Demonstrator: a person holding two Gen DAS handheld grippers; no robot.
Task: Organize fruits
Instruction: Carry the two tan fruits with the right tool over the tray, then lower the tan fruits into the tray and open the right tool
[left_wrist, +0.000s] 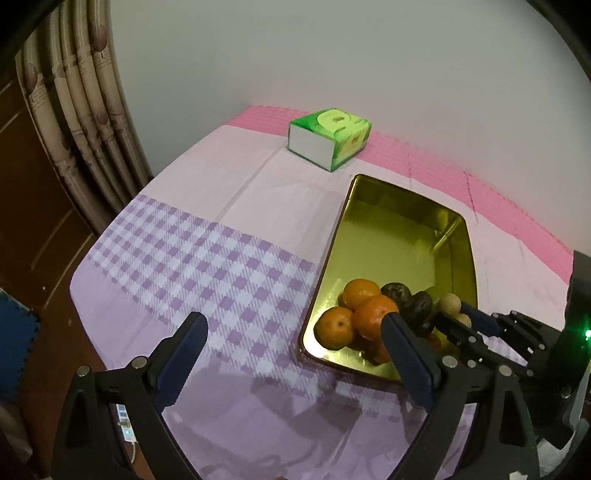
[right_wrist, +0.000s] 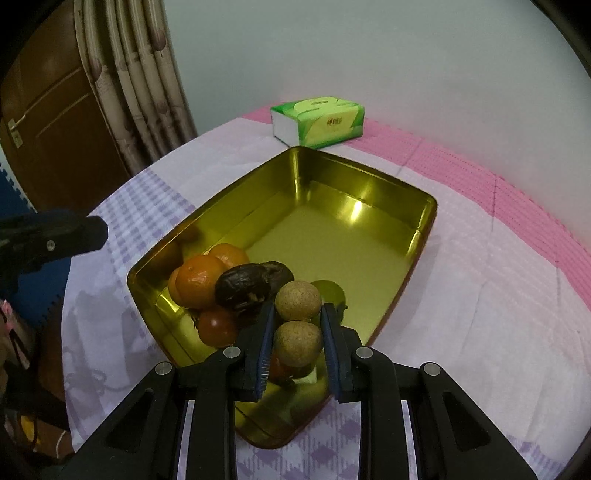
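Holding two small tan round fruits between the pads of my right gripper (right_wrist: 297, 325), I have them stacked one in front of the other, the nearer fruit (right_wrist: 297, 343) clamped and the farther one (right_wrist: 298, 300) just at the fingertips. They hang over the near end of the gold tin tray (right_wrist: 424, 218), right beside the pile already there: oranges (right_wrist: 199, 280), a dark wrinkled fruit (right_wrist: 251, 286) and a red one (right_wrist: 218, 326) beneath. My left gripper (left_wrist: 295, 343) stands wide apart and empty, over the checked cloth (left_wrist: 184, 258) at the tray's left rim.

To do this well, I judge I should lower the pair close to the tray floor before easing the pads apart, since round fruit dropped from height would roll across that bare, slick metal. Setting them against the pile should stop them. The farther fruit looks loosely held and could slip first, so I want a slow, level descent. The green tissue box (right_wrist: 317, 120) is well apart and no obstacle.
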